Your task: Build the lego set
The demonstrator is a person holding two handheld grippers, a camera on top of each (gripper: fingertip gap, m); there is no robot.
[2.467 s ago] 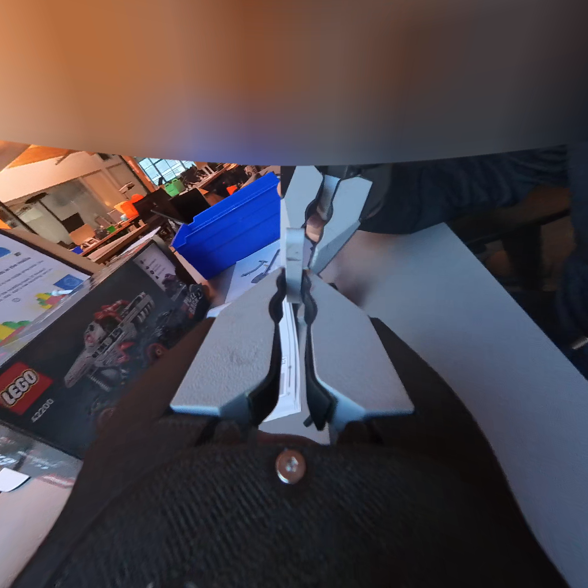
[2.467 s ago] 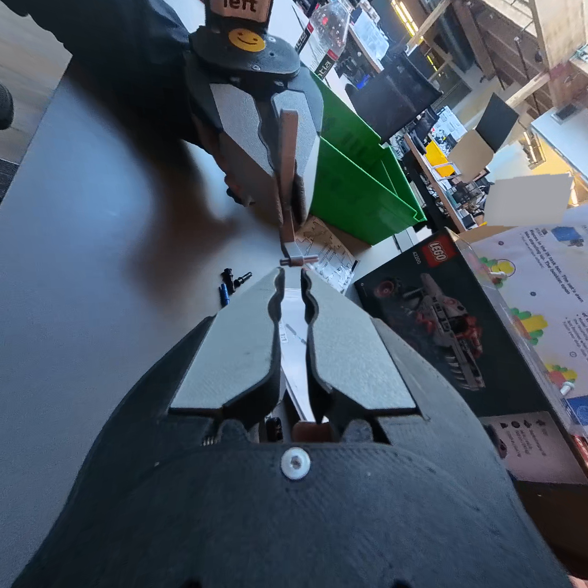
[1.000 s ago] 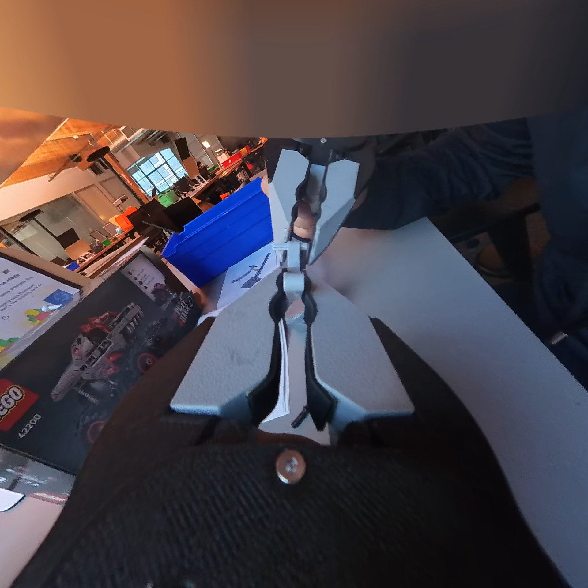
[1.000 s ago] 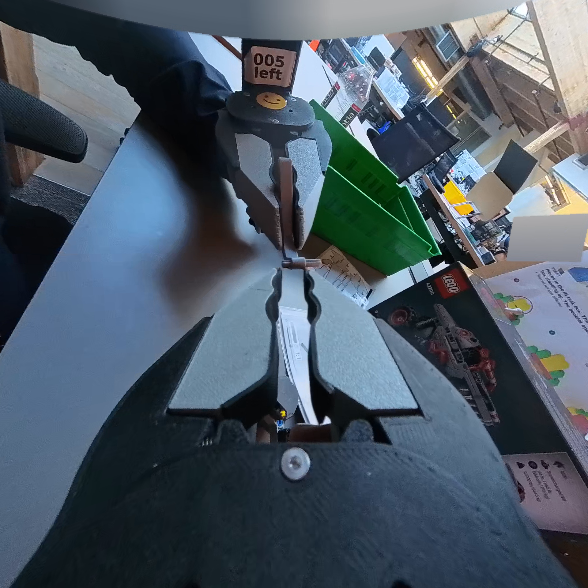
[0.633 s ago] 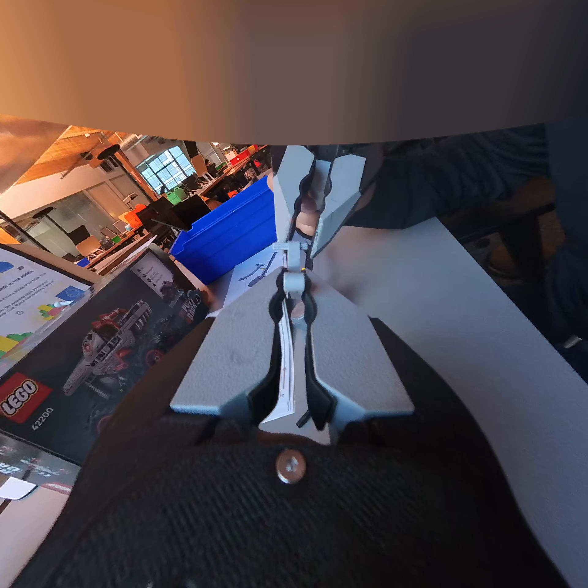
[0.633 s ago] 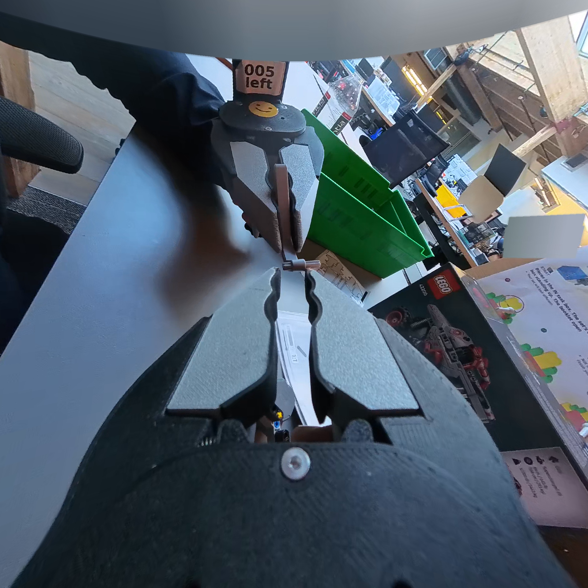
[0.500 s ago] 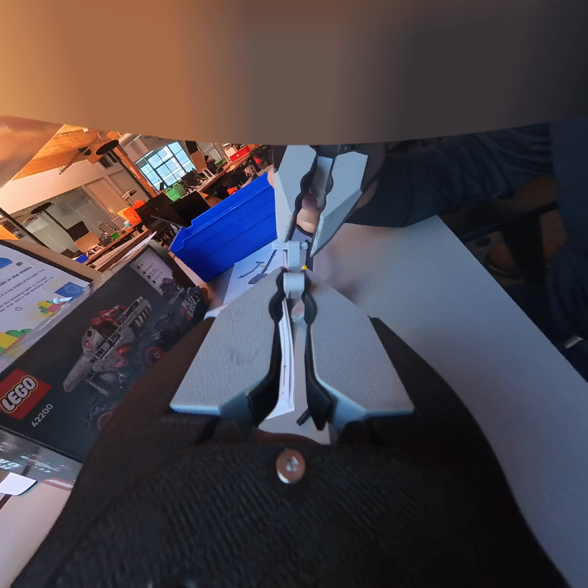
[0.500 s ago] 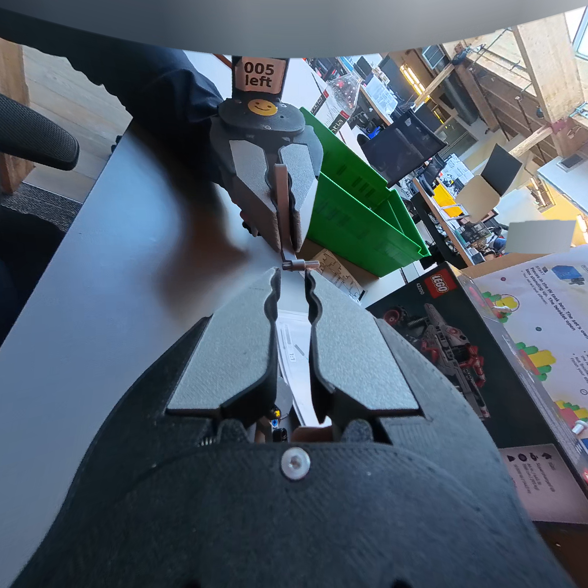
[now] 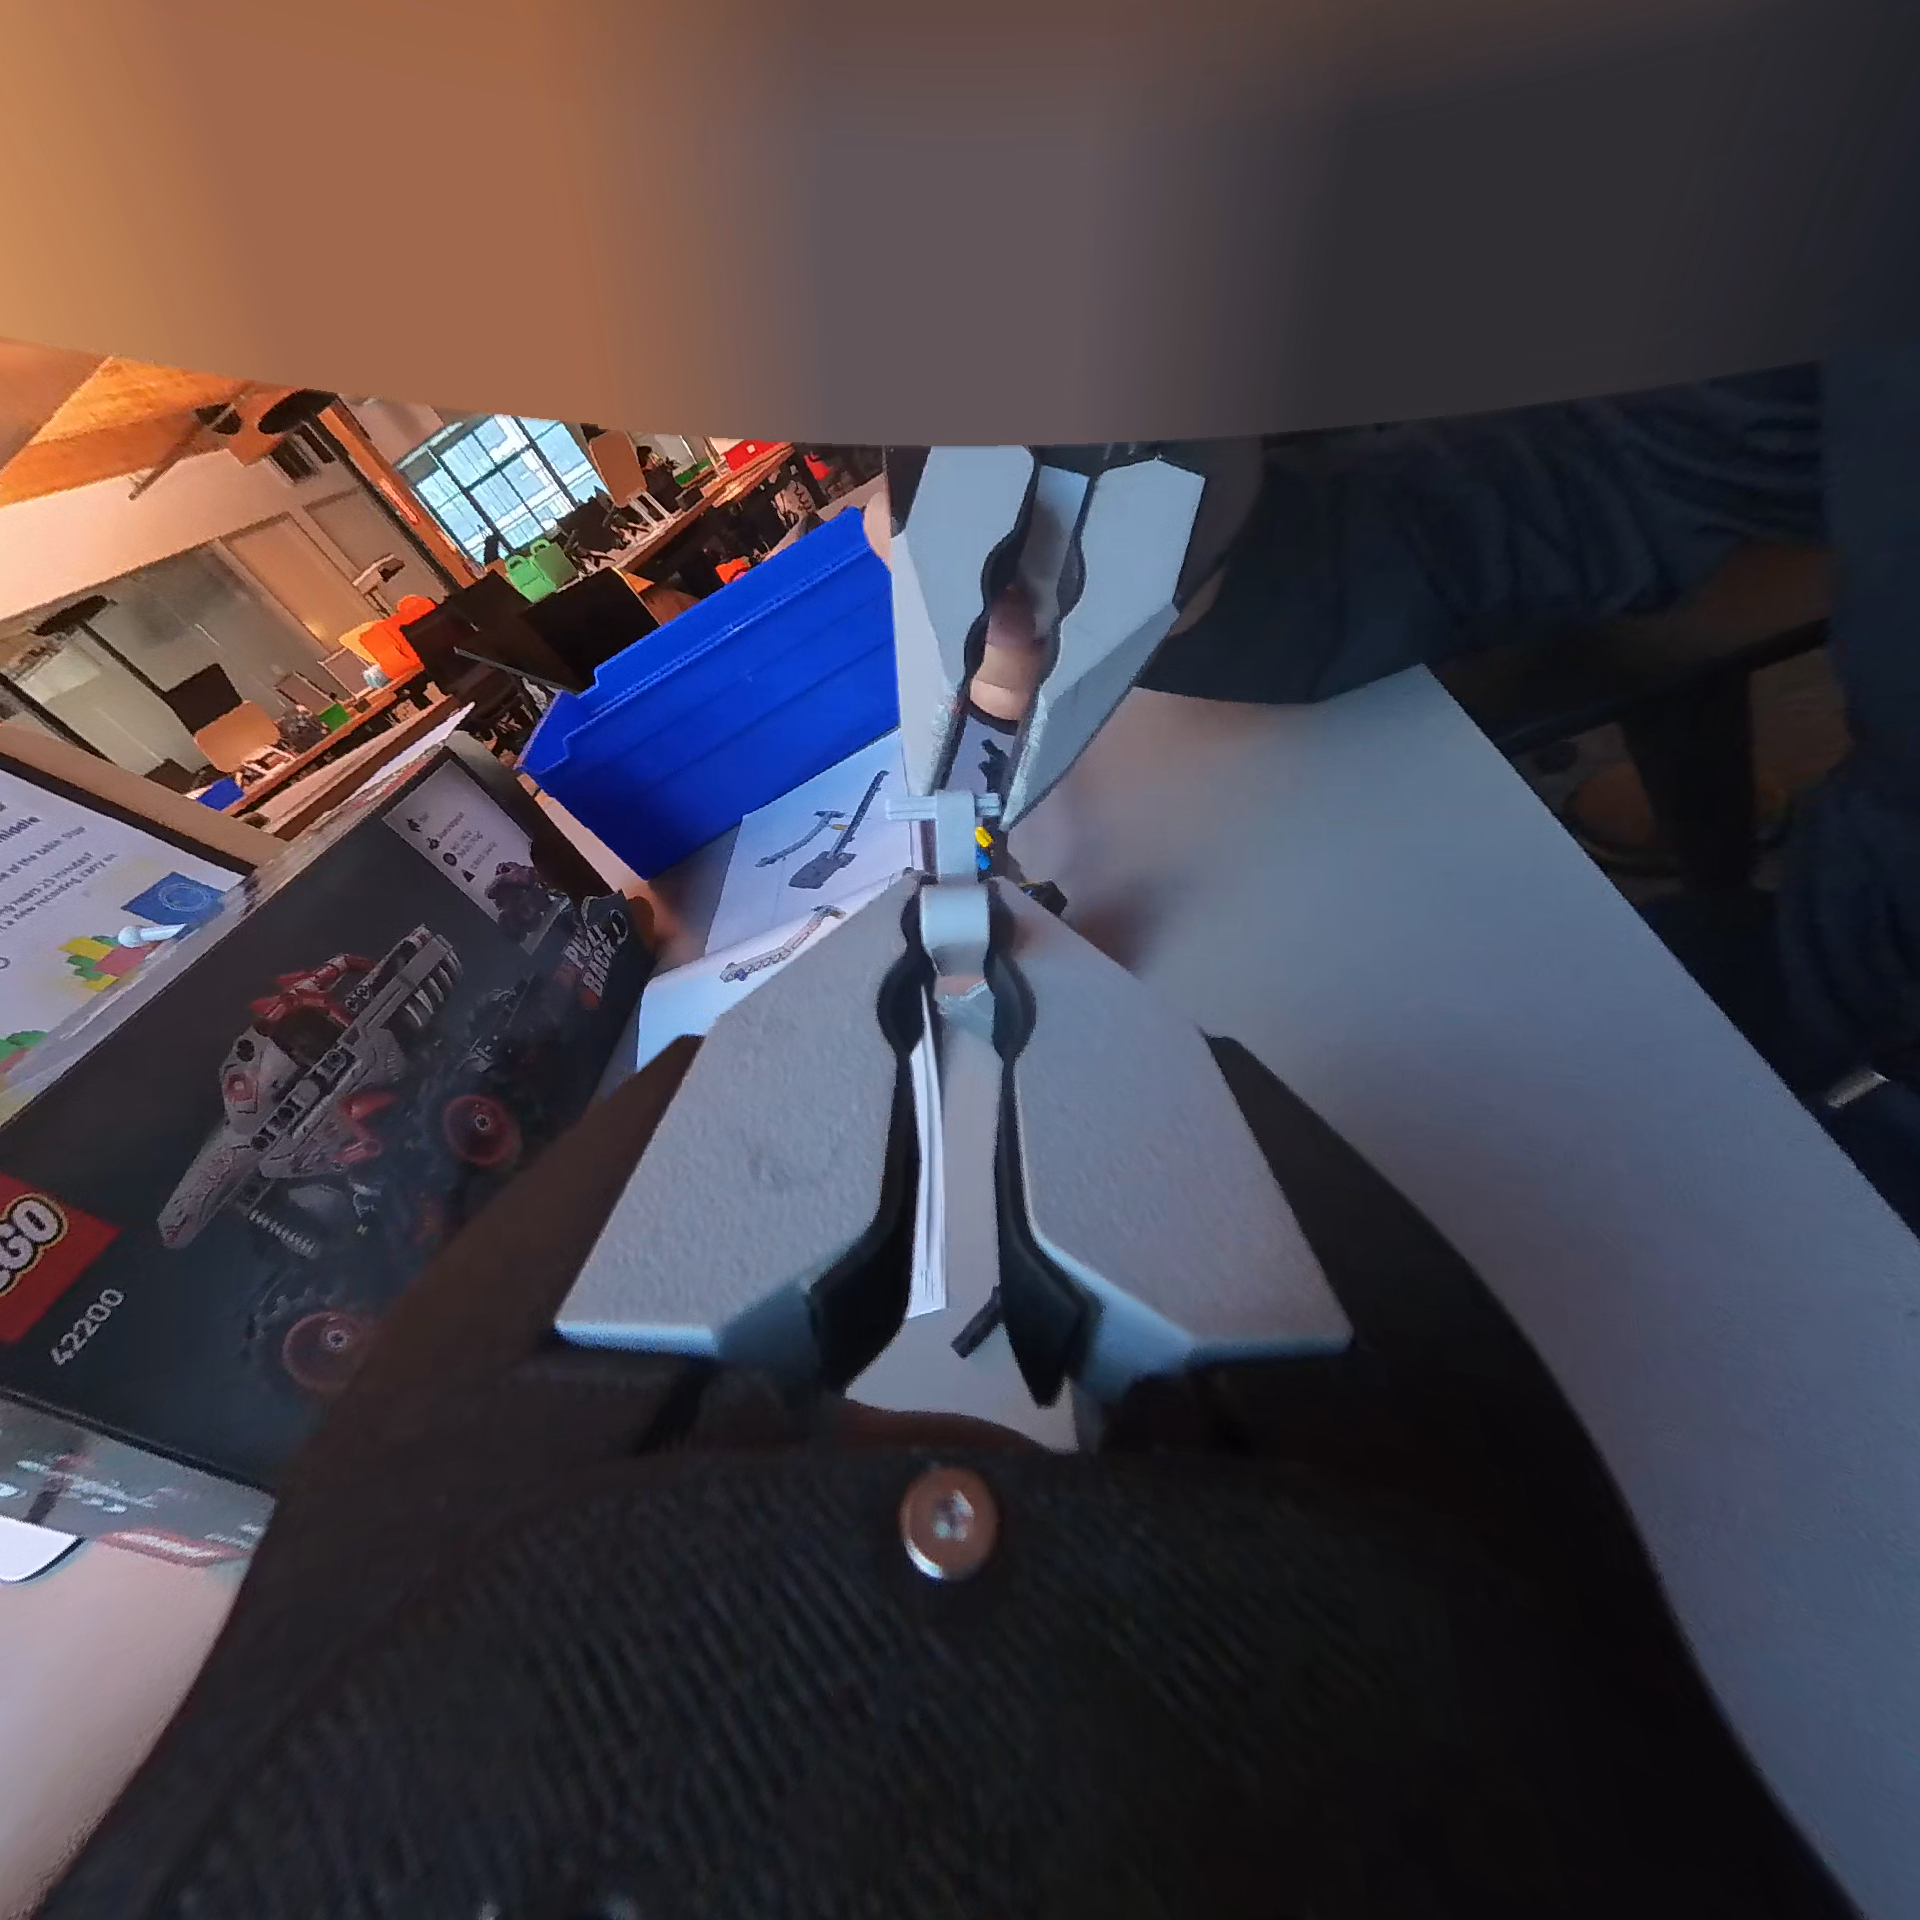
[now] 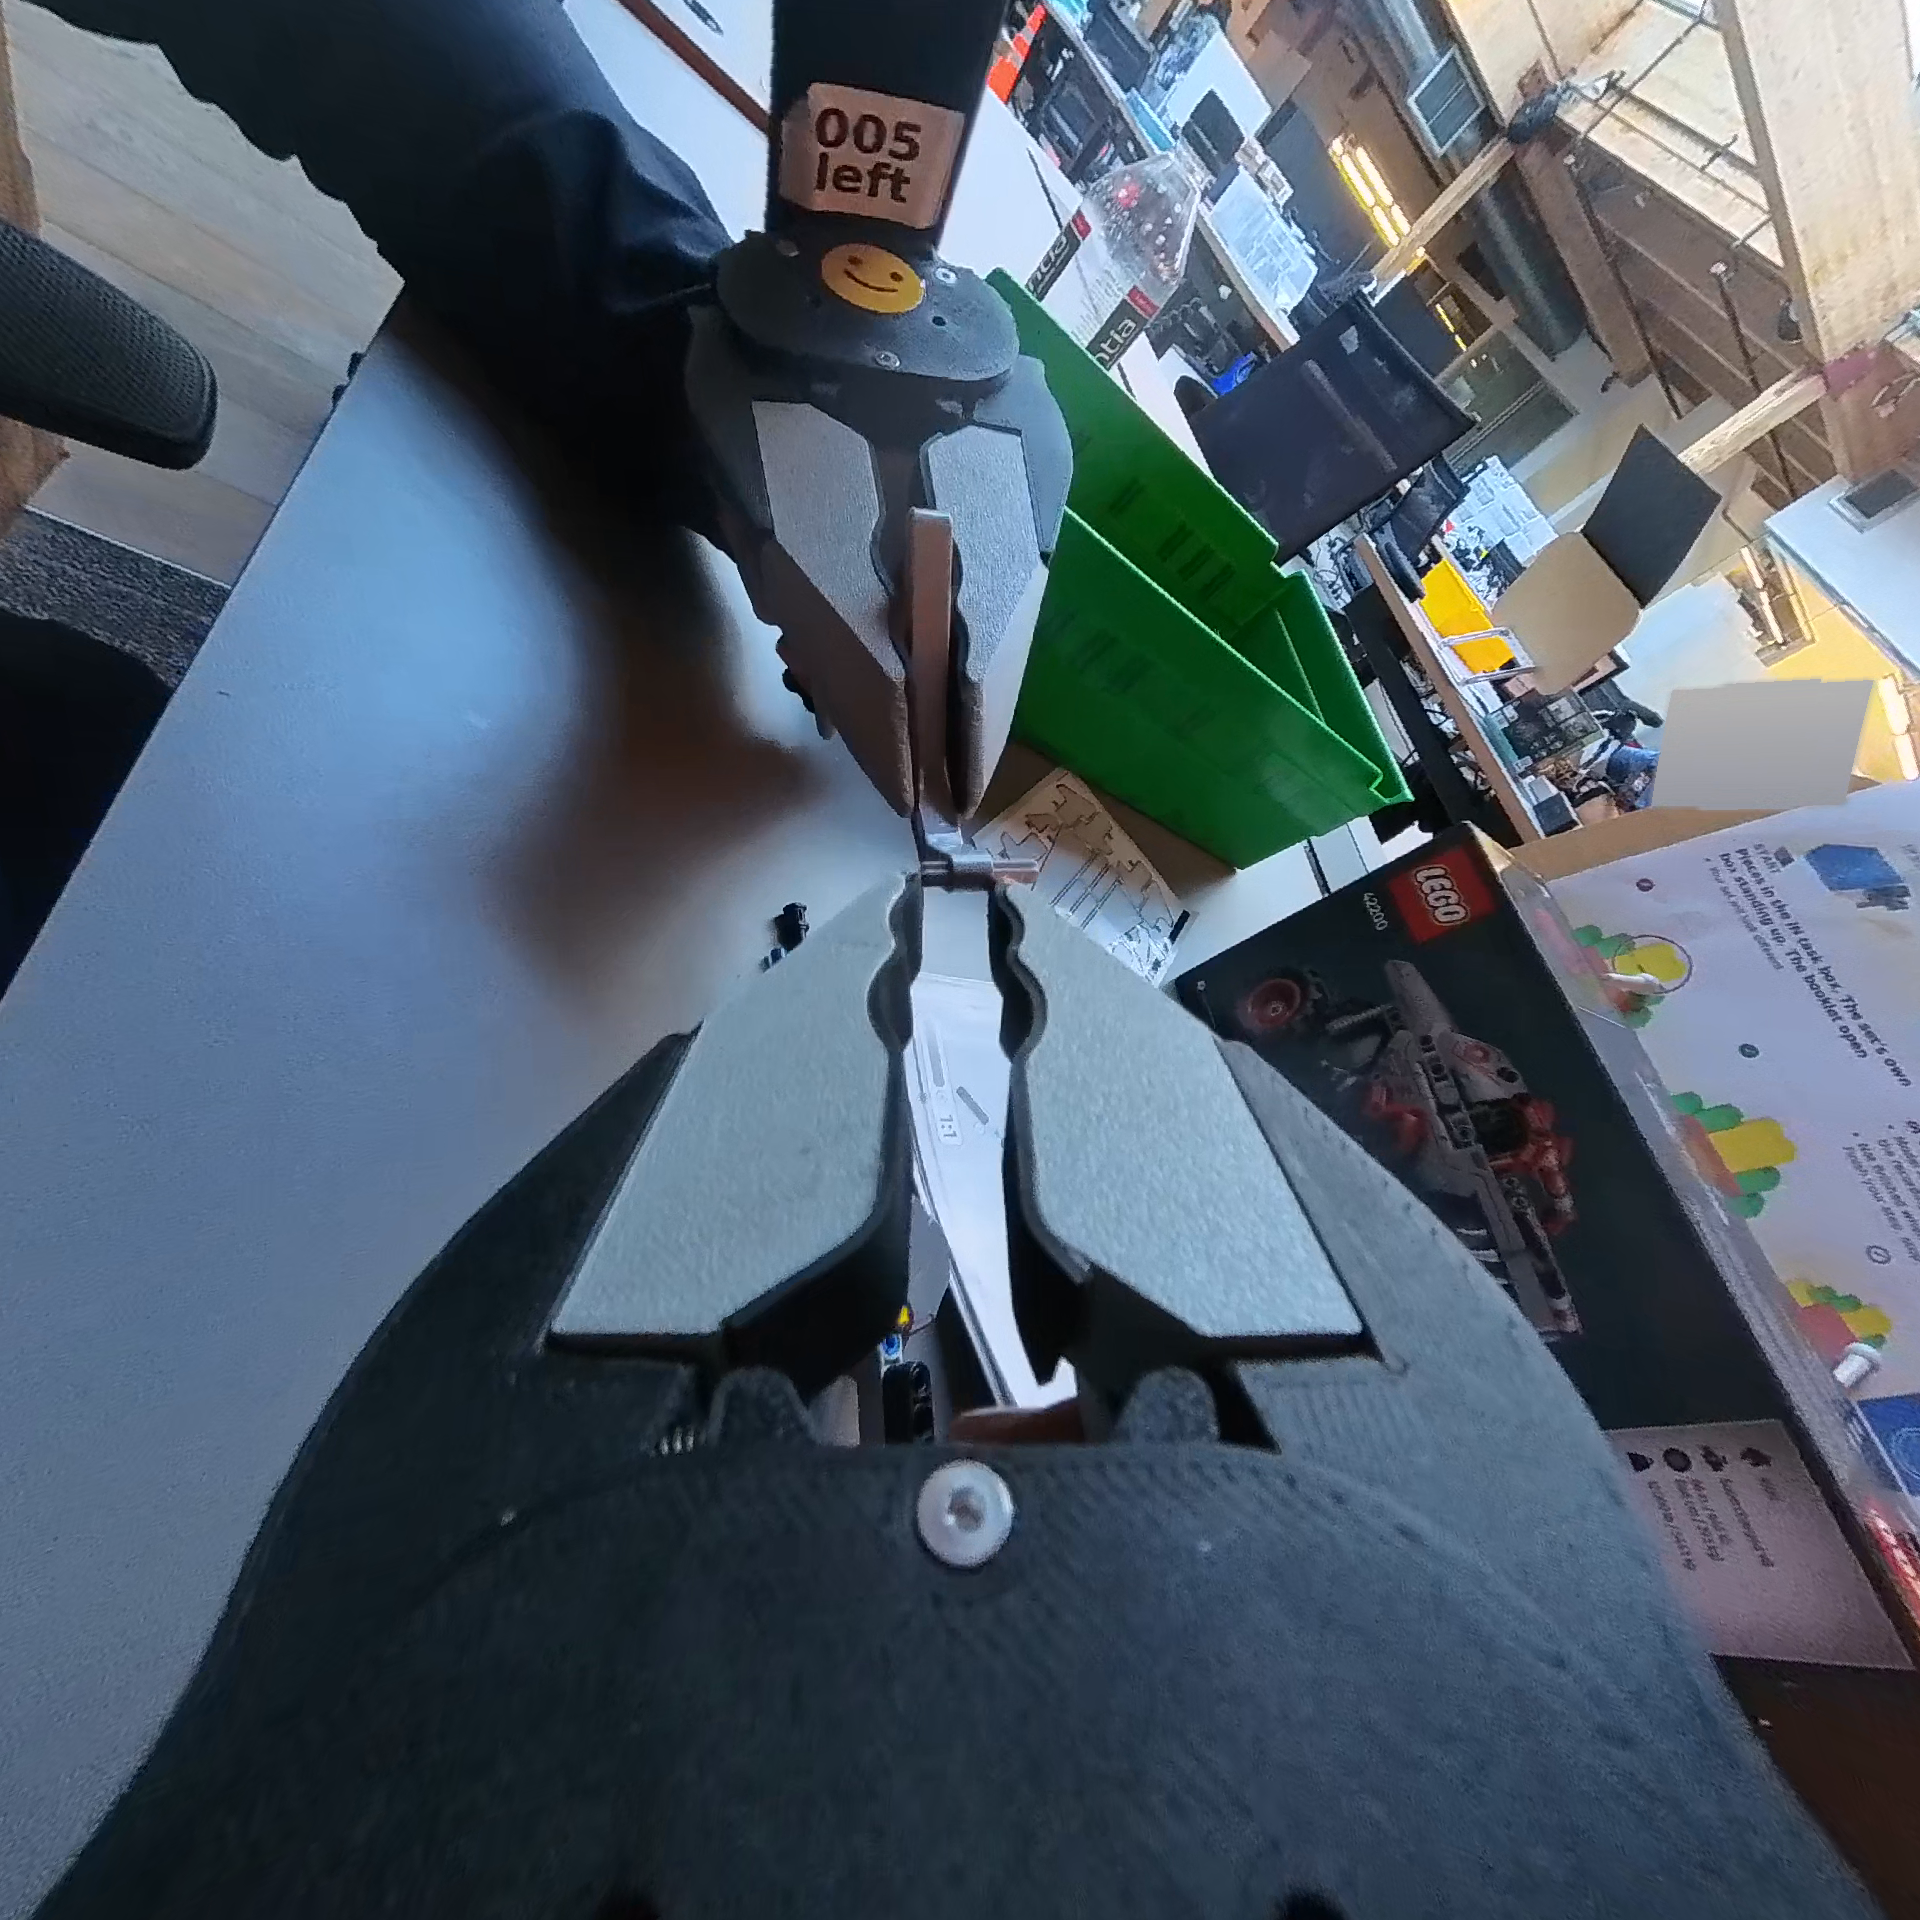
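Observation:
My left gripper is shut on a flat grey lego beam that sticks out past its tips. A short grey pin crosses the beam's far end. In the right wrist view the left gripper comes down from above with the beam and the pin. My right gripper faces it tip to tip, with its jaws a little apart and nothing between them. The pin lies just in front of its tips. The right gripper also shows in the left wrist view.
A black lego box stands beside the white table. An instruction sheet and small black pins lie on the table. A blue bin and green bins stand behind. A person's dark sleeve reaches in. Only a small space, under 4 cm, lies between the two pairs of fingers.
My right gripper's jaws have parted a little since one second ago. Both grippers stay tip to tip around the pin and have shifted only slightly.

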